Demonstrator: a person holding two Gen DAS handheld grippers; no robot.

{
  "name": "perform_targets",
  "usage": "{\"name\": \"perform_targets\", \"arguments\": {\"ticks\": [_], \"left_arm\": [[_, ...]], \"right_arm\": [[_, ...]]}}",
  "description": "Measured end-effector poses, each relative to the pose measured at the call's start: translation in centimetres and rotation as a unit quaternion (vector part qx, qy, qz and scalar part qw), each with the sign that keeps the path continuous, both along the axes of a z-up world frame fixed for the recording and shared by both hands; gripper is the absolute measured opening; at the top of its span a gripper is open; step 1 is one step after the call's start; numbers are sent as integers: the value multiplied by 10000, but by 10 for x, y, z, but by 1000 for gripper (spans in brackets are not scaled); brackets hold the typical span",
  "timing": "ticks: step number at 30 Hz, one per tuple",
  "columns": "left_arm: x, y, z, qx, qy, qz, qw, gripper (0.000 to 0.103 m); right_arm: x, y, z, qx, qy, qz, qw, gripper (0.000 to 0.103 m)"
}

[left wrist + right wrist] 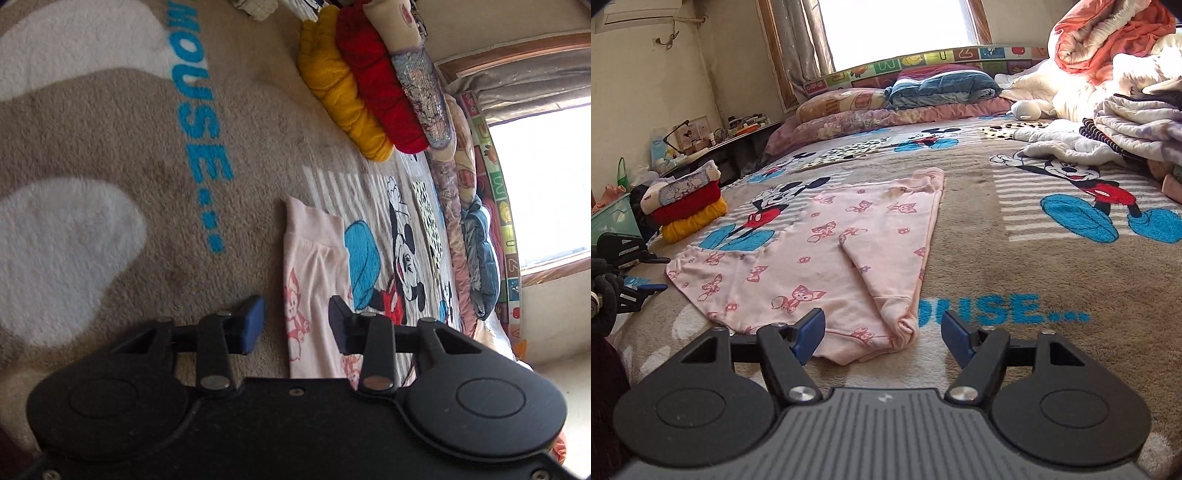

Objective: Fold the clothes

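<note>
On the bed's Mickey Mouse blanket (1015, 236), a pink patterned top (827, 251) lies flat in front of you, near the blue lettering woven into the blanket. 1 sleeve is already folded in across the body, its cuff lying near the hem; the other sleeve stretches out flat toward your left side. So the garment looks partly folded, and I judge the second sleeve and the body folds are left to do.

Your right tongs (882, 334) hover over the near hem with the jaws standing wide apart, pressing on nothing. Your left tongs (296, 323) have their jaws partly open, with the outstretched sleeve lying beneath the gap, and the blue pads do not appear to press on the cloth. Both tongs are empty.

At the bed's edge, 3 folded garments (690, 206) sit stacked, yellow, then red, then a pale one on top, which suggests earlier pieces are done. A loose heap of clothes and bedding (1126, 110) on the far right looks unsorted.
</note>
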State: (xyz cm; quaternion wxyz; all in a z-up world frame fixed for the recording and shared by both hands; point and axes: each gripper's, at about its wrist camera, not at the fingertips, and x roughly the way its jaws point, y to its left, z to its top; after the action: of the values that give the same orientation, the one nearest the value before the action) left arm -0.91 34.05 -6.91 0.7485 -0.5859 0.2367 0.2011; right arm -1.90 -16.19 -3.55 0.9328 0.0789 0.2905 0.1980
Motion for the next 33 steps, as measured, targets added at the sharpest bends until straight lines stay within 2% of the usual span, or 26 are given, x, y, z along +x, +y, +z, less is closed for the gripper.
{"name": "perform_targets", "arguments": {"ticks": [3,6,9,10,12,14,16,18,21,27,30,32,33], "left_arm": [[3,13,-10,-228,-117,36,9997,31],[8,21,-14,-247,-183,-46,9995,26],[15,21,-13,4,-141,-139,9998,18],[18,19,-11,134,-131,-181,9997,10],[23,10,-3,506,-162,-316,9981,4],[28,-4,10,871,-365,-525,9941,1],[34,-25,28,1259,-717,-834,9859,1],[42,-52,45,1732,-991,-1175,9728,0],[55,-100,60,2165,-1216,-1746,9528,0],[84,-206,59,2971,-1170,-3025,8981,0],[92,-246,51,3421,-1077,-3487,8659,0],[94,-264,45,3626,-1055,-3735,8473,0],[94,-272,43,3782,-1044,-3856,8351,0]], "right_arm": [[2,14,11,35,-3,236,9997,70],[12,26,22,136,-38,583,9982,70],[26,33,27,213,-15,941,9953,70],[32,33,27,203,-3,1032,9945,70],[43,29,23,288,73,1190,9925,70],[50,20,14,488,151,1232,9911,70],[52,11,4,786,296,1131,9900,70],[55,1,-5,1223,478,966,9866,70],[61,-9,-12,1938,631,820,9756,70],[74,-34,-32,3169,1053,405,9417,70],[79,-44,-41,3484,1173,207,9297,70],[81,-47,-42,3566,1173,165,9267,70],[81,-47,-43,3589,1162,164,9260,70]]}}
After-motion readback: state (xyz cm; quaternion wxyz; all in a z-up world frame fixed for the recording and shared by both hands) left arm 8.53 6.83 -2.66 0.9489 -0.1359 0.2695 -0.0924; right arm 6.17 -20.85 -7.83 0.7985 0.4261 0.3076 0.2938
